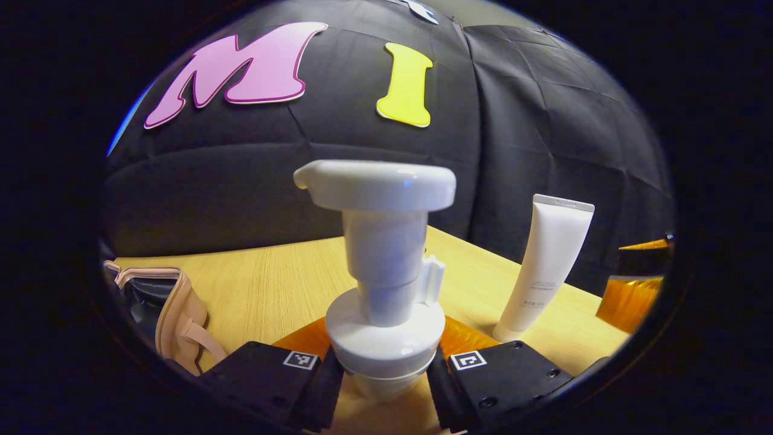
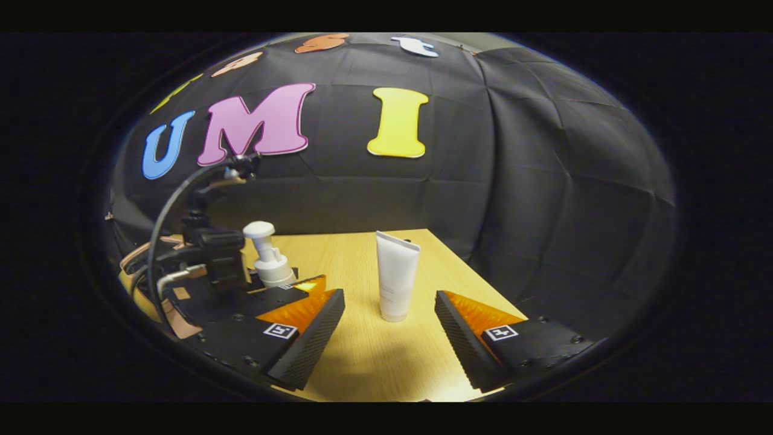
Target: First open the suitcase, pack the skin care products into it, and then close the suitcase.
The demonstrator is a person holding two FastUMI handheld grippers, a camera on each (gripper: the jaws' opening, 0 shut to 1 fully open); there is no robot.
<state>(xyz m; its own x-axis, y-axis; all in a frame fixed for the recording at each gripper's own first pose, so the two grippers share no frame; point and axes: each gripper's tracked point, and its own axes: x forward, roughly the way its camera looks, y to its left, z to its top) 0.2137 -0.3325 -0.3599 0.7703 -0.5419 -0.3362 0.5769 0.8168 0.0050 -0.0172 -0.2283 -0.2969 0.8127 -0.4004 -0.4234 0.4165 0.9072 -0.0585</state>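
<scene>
Wooden table (image 2: 362, 362) bears upright tube (image 2: 397, 277); black cloth wall (image 2: 513, 181) behind.

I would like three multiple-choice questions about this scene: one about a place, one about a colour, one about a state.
1. Where does the white tube stand?
A. on the wooden table
B. inside the suitcase
C. on the floor

2. What colour is the pump bottle's head?
A. white
B. green
C. red

3. How is the right gripper?
A. open, holding nothing
B. shut on the tube
C. shut on the pump

Answers: 1 A, the tube stands upright on the tabletop; 2 A, the head is white; 3 A, the fingers are wide apart, the tube beyond them.
</scene>
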